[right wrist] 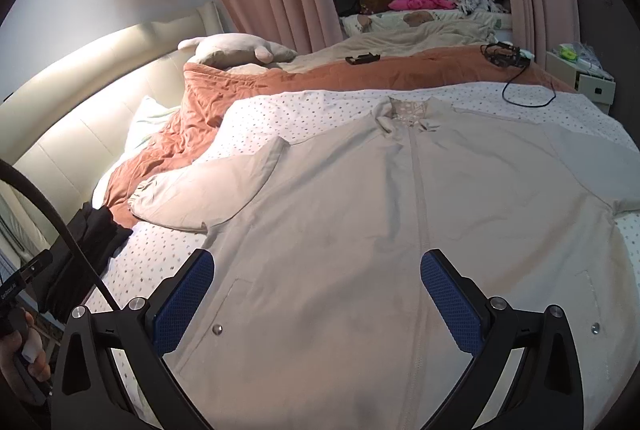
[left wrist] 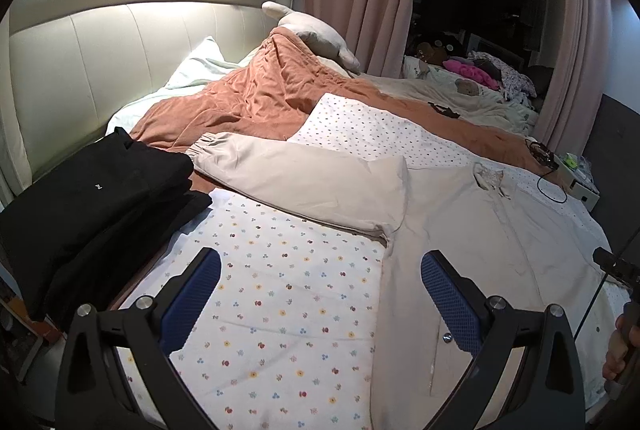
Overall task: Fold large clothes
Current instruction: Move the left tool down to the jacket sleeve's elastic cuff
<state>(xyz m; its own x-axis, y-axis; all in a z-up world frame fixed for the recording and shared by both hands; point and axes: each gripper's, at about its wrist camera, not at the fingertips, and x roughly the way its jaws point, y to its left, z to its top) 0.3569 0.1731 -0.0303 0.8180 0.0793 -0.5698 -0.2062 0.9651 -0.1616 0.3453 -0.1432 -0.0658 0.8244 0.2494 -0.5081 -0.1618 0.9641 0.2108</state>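
— Jacket?
— Beige zip jacket [right wrist: 360, 213], spread front-up on the dotted sheet [left wrist: 280, 290] near the bed's foot edge, zipper closed, one sleeve [left wrist: 296, 177] angled toward the headboard [left wrist: 120, 41].
— Left tongs [left wrist: 320, 290]?
— Spread wide, empty, above the sheet beside the jacket's side seam.
— Right tongs [right wrist: 316, 290]?
— Also apart, gripping nothing, over the jacket's lower front.
— Anything else?
— Folded black clothes [left wrist: 92, 201] at the bed's side edge; orange blanket [left wrist: 256, 97] bunched behind.

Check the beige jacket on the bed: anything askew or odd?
The beige jacket lies flat, zipped, front up. One sleeve is folded inward with its cuff beside the black folded clothes; the other sleeve spreads outward. Nothing damaged.
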